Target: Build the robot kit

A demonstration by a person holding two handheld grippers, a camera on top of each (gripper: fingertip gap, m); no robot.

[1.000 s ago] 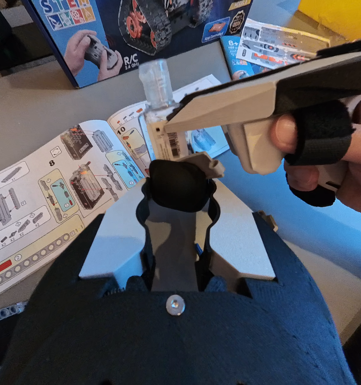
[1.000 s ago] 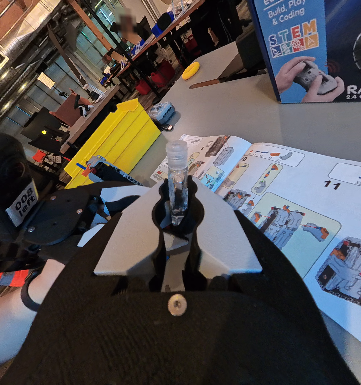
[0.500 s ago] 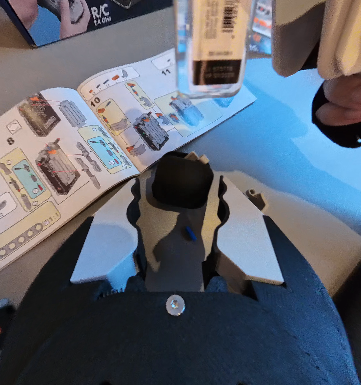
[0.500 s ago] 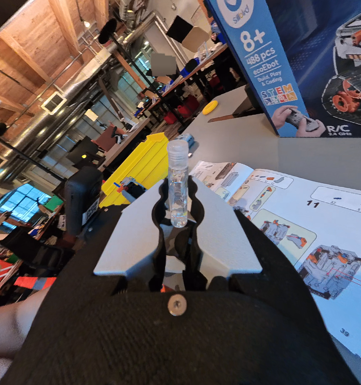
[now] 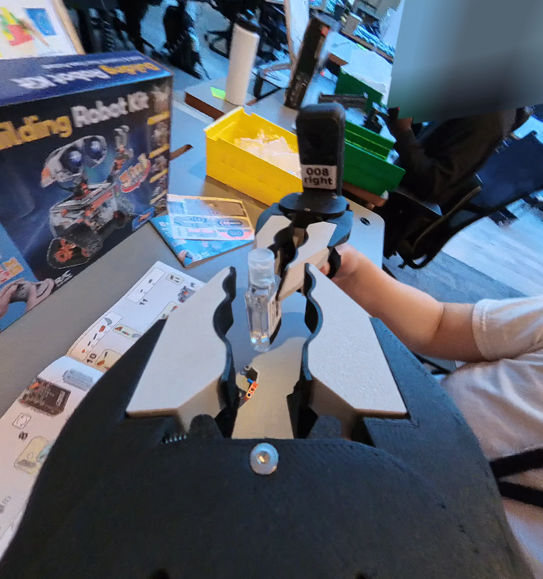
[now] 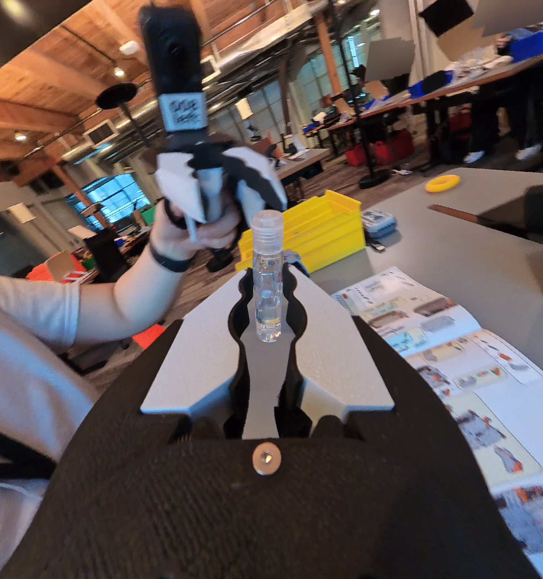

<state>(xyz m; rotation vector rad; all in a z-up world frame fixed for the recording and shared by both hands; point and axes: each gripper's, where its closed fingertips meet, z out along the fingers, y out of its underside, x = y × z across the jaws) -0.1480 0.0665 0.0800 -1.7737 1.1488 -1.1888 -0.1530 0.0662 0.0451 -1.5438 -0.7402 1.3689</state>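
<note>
Right wrist view shows the right gripper (image 6: 267,291) with fingers pinching a clear bottle (image 6: 267,282), upright, now lifted clear of the tabletop (image 6: 451,244). Left gripper (image 5: 267,300) has let its black piece go (fingers spread, empty) and rises to face the bottle over the booklet (image 5: 113,326).

Right gripper (image 6: 267,279) clamped tight, left gripper (image 5: 268,275) agape, both raised.

Print on blue box (image 5: 76,175), booklet (image 5: 107,338), bottle label (image 5: 274,310), camera sticker (image 5: 318,176).
</note>
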